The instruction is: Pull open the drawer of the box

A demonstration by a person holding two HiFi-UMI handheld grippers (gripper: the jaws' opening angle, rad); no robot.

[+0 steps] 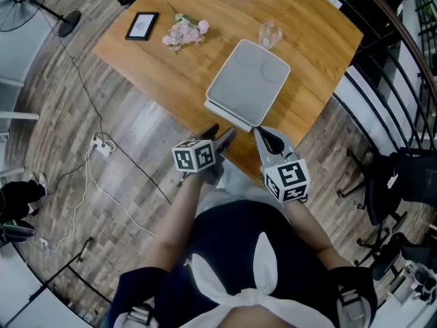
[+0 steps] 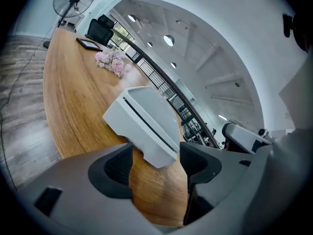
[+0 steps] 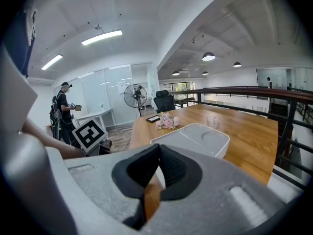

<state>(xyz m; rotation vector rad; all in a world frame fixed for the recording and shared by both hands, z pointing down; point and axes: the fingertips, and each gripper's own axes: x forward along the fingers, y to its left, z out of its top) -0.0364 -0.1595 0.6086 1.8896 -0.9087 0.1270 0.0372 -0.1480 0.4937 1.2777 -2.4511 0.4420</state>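
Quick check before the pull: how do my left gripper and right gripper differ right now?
Left gripper has its jaws spread wide, framing a corner of the pale grey rectangular box; right gripper has its jaws closed together, empty. Left gripper is rolled sideways; right gripper sits level. Both point at the box and touch nothing.

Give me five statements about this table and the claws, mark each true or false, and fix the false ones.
1. The left claw is open. True.
2. The right claw grips the box. False: it is shut with nothing between its pads, and the box lies beyond it.
3. The flowers lie on the table. True.
4. The glass stands on top of the box. False: the glass stands on the table beside it.
5. A fan stands on the table. False: the fan stands on the floor.
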